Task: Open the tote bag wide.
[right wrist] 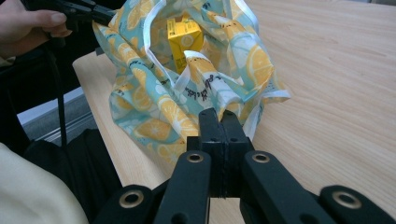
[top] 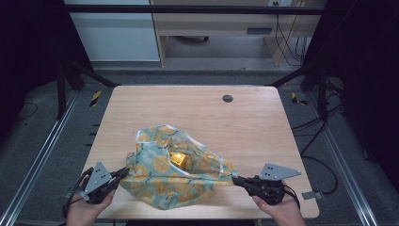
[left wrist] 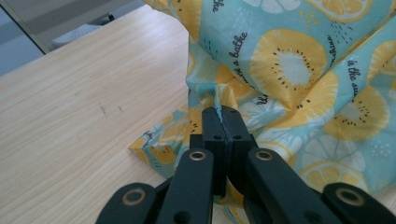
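A teal cloth bag [top: 174, 176] printed with yellow citrus slices lies slumped on the near half of the wooden table [top: 202, 113]. A small yellow box [top: 179, 159] sits inside its open mouth. My left gripper [top: 125, 172] is shut on the bag's left edge, and the left gripper view has the fabric [left wrist: 299, 70] pinched at the closed tips of that gripper [left wrist: 223, 113]. My right gripper [top: 235, 179] is shut on the bag's right corner, which is pulled out to a point. In the right gripper view that gripper [right wrist: 219, 115] meets the bag [right wrist: 154, 107], with the box [right wrist: 184, 39] beyond.
A round dark cable hole [top: 227, 98] sits at the table's far middle. The bag lies close to the table's front edge [top: 207, 218]. Metal frame rails run along both sides on the floor. The other hand [right wrist: 32, 23] appears at top left of the right gripper view.
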